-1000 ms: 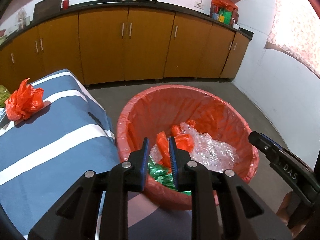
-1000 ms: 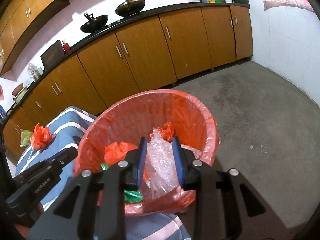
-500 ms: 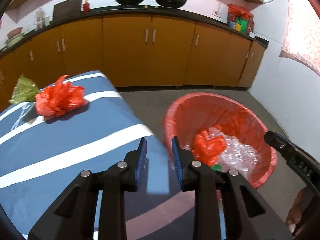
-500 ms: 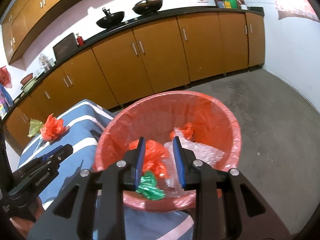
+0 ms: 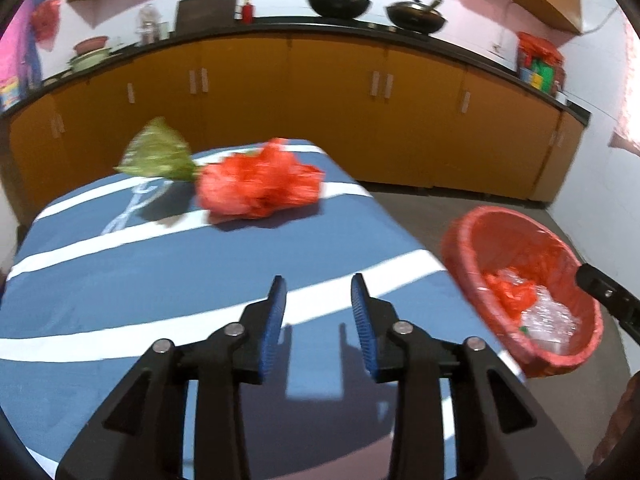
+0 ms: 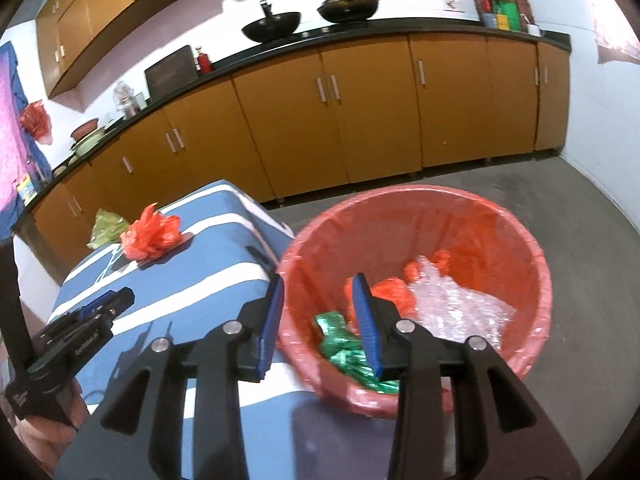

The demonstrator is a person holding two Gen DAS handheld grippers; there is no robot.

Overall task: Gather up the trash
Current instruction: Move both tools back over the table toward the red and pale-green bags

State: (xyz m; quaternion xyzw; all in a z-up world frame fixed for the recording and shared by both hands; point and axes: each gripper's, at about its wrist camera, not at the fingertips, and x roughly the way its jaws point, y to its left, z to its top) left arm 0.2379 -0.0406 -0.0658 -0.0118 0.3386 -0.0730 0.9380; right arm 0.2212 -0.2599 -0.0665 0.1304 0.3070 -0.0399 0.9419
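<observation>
Trash (image 5: 258, 186) untouched, fingers (image 5: 276, 312) apart, empty.

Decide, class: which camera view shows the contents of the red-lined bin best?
The right wrist view: it looks down into the bin, showing the green wrapper, red bags and clear plastic. The left wrist view catches the bin at its edge, contents partly hidden.

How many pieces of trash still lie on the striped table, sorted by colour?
Red crumpled bag: 1
Green crumpled wrapper: 1
Total: 2
</observation>
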